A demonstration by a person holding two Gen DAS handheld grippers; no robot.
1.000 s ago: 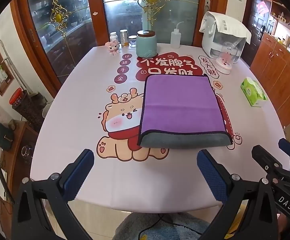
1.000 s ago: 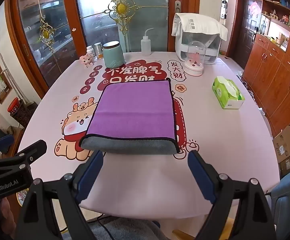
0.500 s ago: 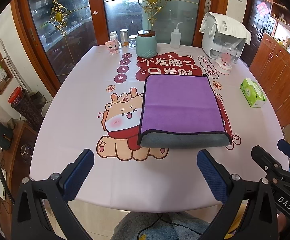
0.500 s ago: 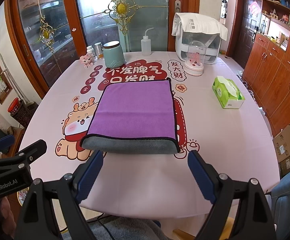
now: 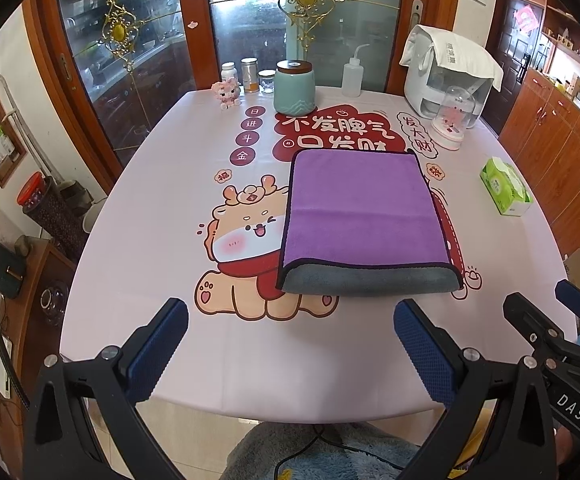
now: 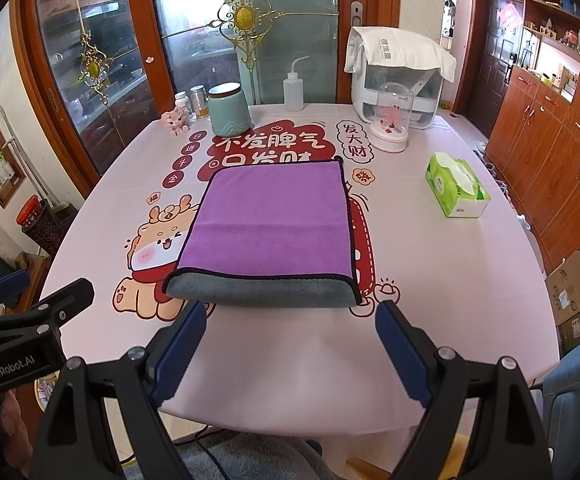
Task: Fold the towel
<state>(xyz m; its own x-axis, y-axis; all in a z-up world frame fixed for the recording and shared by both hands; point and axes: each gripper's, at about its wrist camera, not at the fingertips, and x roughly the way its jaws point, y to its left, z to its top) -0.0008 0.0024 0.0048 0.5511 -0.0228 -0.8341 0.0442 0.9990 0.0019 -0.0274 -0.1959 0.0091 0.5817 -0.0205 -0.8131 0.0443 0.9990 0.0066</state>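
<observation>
Both wrist views face forward from near table (image 5: 137, 240) edge, sharing towel (image 5: 362, 208).

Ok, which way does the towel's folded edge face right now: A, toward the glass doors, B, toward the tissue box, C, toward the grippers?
C: the towel shows its rounded grey fold on the near side, facing both open grippers, its bound edges lying toward the doors.

Left gripper (image 5: 290, 344) fingers spread wide; right gripper (image 6: 290, 344) likewise.
</observation>
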